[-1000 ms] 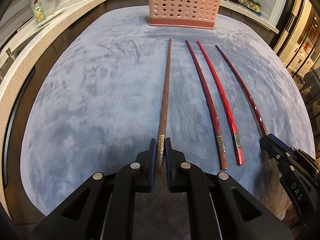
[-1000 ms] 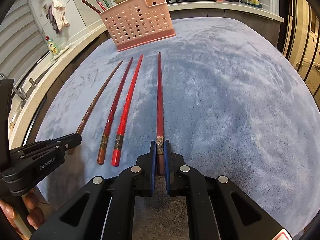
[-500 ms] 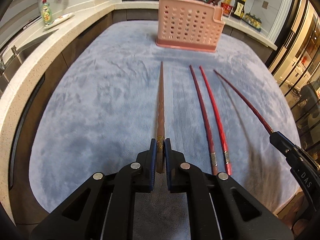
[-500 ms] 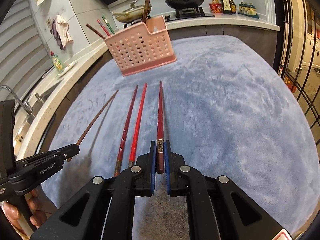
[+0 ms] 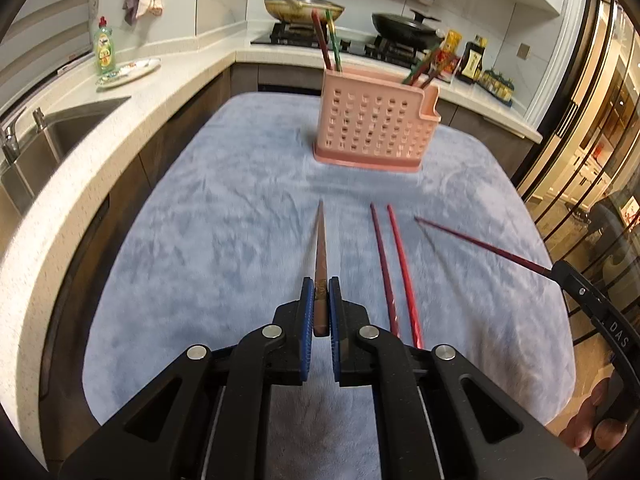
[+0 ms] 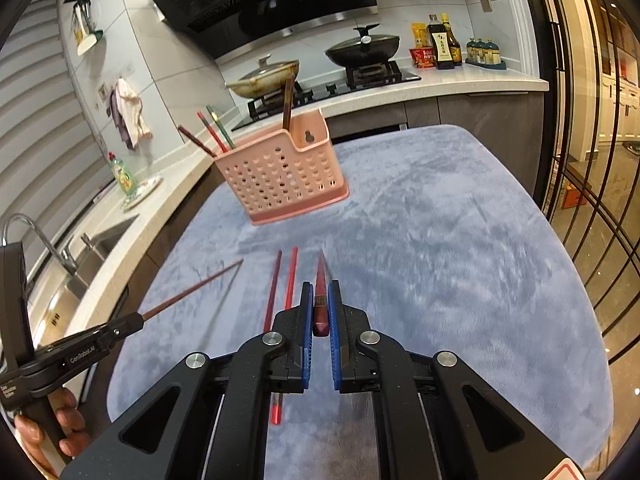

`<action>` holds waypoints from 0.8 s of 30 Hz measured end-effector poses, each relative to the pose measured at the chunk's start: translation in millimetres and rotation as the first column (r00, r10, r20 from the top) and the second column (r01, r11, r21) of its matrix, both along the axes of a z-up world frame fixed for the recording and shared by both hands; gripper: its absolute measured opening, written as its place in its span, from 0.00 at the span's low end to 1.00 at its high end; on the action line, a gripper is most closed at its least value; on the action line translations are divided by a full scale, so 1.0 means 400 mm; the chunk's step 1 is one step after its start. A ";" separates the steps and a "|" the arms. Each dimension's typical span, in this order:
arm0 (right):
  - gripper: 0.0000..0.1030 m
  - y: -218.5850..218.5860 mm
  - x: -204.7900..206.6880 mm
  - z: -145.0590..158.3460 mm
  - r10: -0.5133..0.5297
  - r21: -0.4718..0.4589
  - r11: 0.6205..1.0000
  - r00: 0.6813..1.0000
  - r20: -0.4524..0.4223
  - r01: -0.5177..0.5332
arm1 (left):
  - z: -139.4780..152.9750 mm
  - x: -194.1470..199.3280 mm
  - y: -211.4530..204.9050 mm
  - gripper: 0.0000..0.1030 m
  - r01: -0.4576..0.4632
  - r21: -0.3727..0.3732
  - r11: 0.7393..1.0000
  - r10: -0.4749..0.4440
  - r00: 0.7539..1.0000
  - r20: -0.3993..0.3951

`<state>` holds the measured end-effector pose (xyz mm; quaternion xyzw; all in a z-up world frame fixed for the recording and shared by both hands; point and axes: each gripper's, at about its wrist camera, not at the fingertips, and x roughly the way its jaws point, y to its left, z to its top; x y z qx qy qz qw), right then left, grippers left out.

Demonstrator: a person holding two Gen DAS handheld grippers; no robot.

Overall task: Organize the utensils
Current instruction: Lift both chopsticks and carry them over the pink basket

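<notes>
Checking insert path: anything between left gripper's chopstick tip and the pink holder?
Left wrist view: only bare blue cloth lies between the brown chopstick tip and pink utensil holder.

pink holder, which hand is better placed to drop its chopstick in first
Left, narrowly. The left gripper points its brown chopstick almost straight at the pink holder. From the right gripper, holding the dark red chopstick, the holder sits off to the left.

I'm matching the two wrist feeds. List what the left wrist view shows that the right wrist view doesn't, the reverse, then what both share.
Only left wrist view: the left claw shut on a brown chopstick, seen end-on.

Only right wrist view: the right claw shut on a dark red chopstick, end-on, and the wall rack.

Both: pink basket, two red chopsticks on the blue cloth, stove pans, soap bottle.
</notes>
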<state>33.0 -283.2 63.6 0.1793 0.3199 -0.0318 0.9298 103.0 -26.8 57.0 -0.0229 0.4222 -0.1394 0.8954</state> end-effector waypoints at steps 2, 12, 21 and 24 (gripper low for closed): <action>0.07 -0.005 0.006 0.016 -0.004 -0.006 1.000 1.000 0.014 0.004 | 0.020 0.005 0.005 0.07 -0.003 -0.007 1.000 0.003 1.000 0.014; 0.07 -0.024 0.048 0.111 -0.011 -0.021 1.000 0.995 0.094 0.013 | 0.120 0.046 0.019 0.07 -0.010 -0.038 0.999 0.013 0.996 0.089; 0.07 -0.033 0.095 0.188 -0.007 0.003 1.000 0.988 0.156 0.007 | 0.210 0.101 0.010 0.07 -0.011 -0.062 0.998 0.021 0.987 0.159; 0.07 -0.037 0.110 0.212 -0.003 0.001 1.000 0.985 0.170 0.003 | 0.232 0.118 0.010 0.07 -0.007 -0.072 0.997 0.019 0.985 0.169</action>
